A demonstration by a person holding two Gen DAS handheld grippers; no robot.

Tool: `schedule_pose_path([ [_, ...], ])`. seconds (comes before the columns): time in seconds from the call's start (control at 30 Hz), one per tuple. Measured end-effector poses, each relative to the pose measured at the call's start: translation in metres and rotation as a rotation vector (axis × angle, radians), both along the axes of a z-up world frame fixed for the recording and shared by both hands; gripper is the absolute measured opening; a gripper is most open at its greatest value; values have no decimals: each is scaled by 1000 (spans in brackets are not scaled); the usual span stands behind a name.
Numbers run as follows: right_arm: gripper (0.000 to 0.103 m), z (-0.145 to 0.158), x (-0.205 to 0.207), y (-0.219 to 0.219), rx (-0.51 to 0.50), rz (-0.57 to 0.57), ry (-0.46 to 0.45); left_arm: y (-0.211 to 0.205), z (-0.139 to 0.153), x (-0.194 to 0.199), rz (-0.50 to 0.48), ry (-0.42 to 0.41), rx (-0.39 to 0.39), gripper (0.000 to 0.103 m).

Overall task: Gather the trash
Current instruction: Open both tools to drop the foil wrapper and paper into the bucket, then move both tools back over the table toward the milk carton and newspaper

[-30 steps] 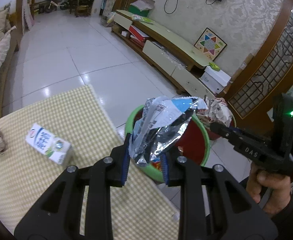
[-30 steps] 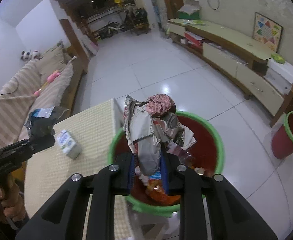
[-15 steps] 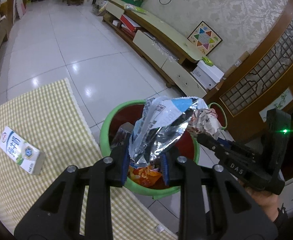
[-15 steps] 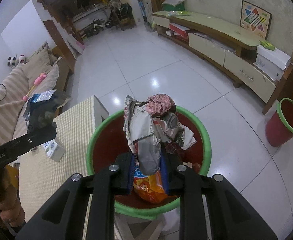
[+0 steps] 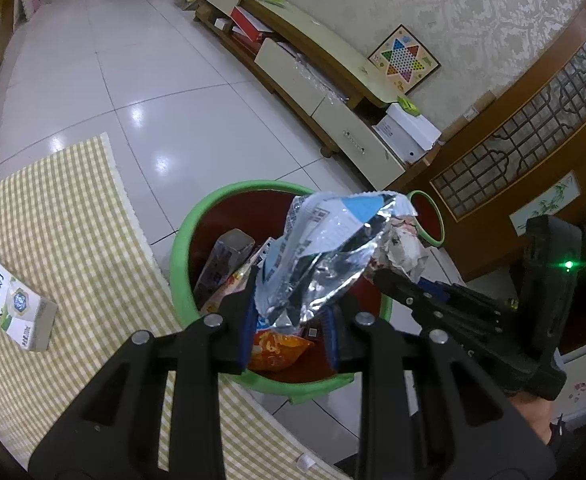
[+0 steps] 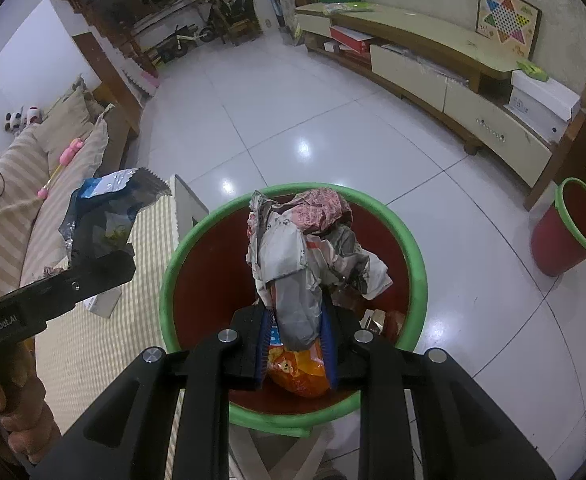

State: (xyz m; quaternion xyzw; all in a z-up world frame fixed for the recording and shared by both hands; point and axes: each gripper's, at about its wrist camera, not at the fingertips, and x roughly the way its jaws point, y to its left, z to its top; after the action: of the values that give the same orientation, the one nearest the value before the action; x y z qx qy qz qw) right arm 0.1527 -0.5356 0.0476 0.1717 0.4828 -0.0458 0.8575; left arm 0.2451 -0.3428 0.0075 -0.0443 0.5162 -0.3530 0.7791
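Left gripper point(image 5: 289, 316) pinches a foil wrapper point(image 5: 329, 248); right gripper point(image 6: 295, 336) clamps crumpled newspaper point(image 6: 305, 248); at nine o'clock, "GenRobot.AI" reads.

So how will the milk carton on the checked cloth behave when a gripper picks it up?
The milk carton lies flat on its side, so it should not roll. Its box shape looks stiff, though thin walls may dent if squeezed. It is probably light if empty, but the pictures cannot show that.

wrapper point(image 5: 325, 256): crinkled glossy foil
wad point(image 6: 305, 248): crumpled matt paper
bin point(image 6: 209, 224): smooth plastic
floor point(image 5: 133, 80): glossy tile
tablecloth point(image 5: 73, 216): woven checked cloth
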Motion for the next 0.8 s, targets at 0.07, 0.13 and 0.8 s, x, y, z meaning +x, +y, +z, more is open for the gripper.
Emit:
schedule_pose_path([
  [0.07, 21, 0, 0, 0, 2, 0, 0, -4, -1, 0, -2, 3, -2, 26],
  [0.13, 22, -1, 0, 1, 3, 3, 7, -8, -1, -1, -8, 5, 1, 29],
  [0.8, 87, 3, 4, 27, -64, 30, 12, 60, 17, 1, 200, -30, 33, 97],
])
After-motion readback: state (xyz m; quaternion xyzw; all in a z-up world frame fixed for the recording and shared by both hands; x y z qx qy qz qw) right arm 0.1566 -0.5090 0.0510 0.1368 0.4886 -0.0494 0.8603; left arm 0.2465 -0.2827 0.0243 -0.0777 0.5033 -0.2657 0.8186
